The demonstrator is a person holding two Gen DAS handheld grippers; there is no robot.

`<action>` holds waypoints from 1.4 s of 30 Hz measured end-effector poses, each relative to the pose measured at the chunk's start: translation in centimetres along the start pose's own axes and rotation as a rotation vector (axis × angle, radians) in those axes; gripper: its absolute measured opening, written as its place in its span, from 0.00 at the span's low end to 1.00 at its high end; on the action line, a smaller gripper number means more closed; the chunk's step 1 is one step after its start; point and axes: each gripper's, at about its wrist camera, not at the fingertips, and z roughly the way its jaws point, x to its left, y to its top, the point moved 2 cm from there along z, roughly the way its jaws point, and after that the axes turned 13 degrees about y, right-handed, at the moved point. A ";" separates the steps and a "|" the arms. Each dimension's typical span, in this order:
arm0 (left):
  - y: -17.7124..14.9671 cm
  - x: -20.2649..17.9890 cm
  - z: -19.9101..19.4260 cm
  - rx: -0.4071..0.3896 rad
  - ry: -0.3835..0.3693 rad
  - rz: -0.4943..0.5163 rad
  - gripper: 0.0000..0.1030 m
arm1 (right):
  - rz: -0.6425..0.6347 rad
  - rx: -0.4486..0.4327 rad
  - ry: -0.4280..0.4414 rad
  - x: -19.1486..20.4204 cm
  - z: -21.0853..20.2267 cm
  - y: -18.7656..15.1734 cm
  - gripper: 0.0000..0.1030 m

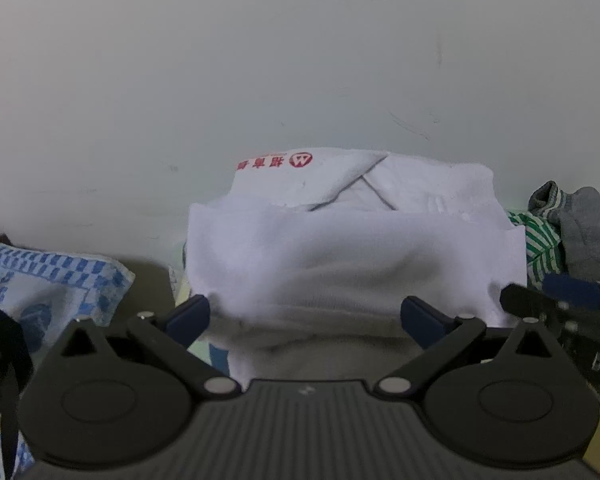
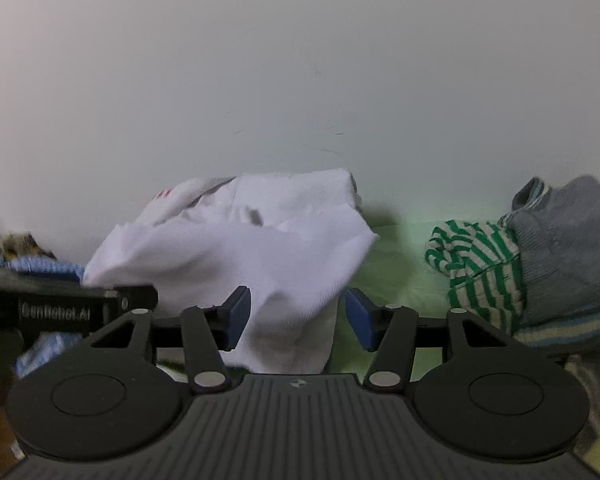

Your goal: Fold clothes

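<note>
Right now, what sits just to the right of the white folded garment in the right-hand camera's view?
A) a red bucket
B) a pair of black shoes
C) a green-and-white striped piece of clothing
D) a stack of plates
C: the green-and-white striped garment lies right of the white garment, against a grey knit piece.

Soft, even light is falling across both views, with no glare showing. The white cloth is looking smeared and out of focus, and it is casting a dim shadow beneath its near edge. Fisheye distortion is bending the edges, and dark corners are vignetting each picture.
</note>
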 end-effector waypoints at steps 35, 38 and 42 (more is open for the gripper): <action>-8.7 1.5 -11.5 0.044 0.304 -0.003 0.98 | 0.039 0.041 -0.165 4.9 -11.4 -5.8 0.89; -10.5 2.0 -13.2 0.077 0.306 -0.031 0.98 | 0.009 0.046 -0.142 5.5 -13.3 -6.7 0.89; -13.3 2.4 -15.8 0.115 0.276 -0.099 0.98 | -0.075 0.058 -0.112 6.5 -15.9 -7.9 0.89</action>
